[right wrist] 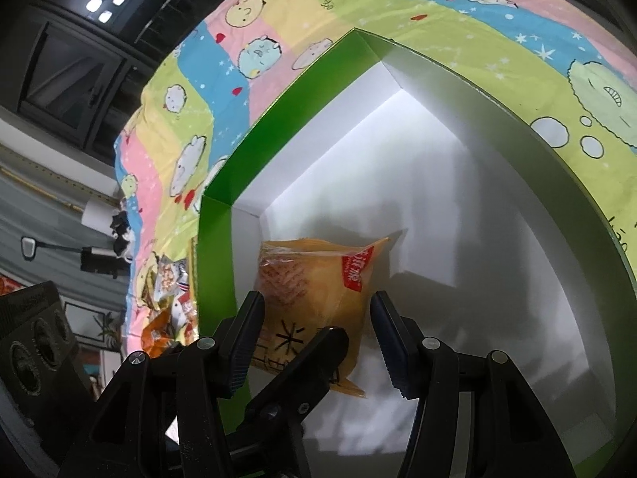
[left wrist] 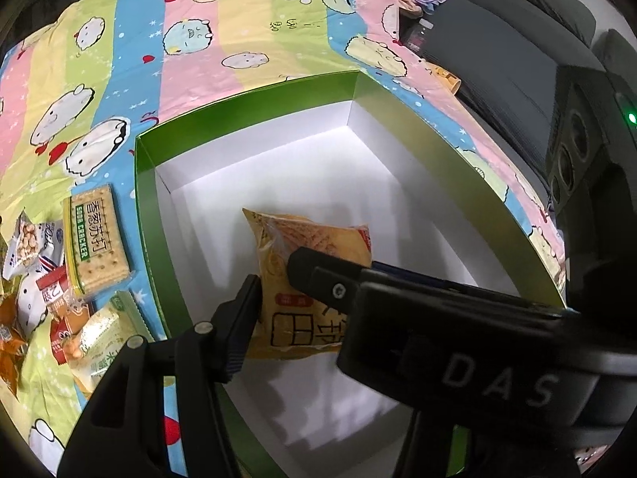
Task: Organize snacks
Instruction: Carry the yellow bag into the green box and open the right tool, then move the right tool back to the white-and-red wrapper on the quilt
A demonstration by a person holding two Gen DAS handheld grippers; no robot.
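While most of the snacks lay loose on the sheet, sorting had barely begun. At the far left a pile of small packets sat heaped together, with a cracker pack at its right edge, just beside the box but outside it. None of these had gone in yet.

Next came the green box, white inside and otherwise bare. One yellow packet was within its walls, near the left wall, and by its shadow it seemed to hang just off the floor and not lie flat.

Both tools met at that packet. The left hand-held gripper straddled it, one pad touching the packet's left edge; its other finger was hidden behind the right tool's body, so whether it truly pinched the packet I cannot tell, though that seemed likely. The right hand-held gripper stood half spread around the same packet, and its right pad showed a thin gap to the wrapper, so it did not look clamped.

By my reading, the first packet was being set down, and the whole pile remained to be moved.
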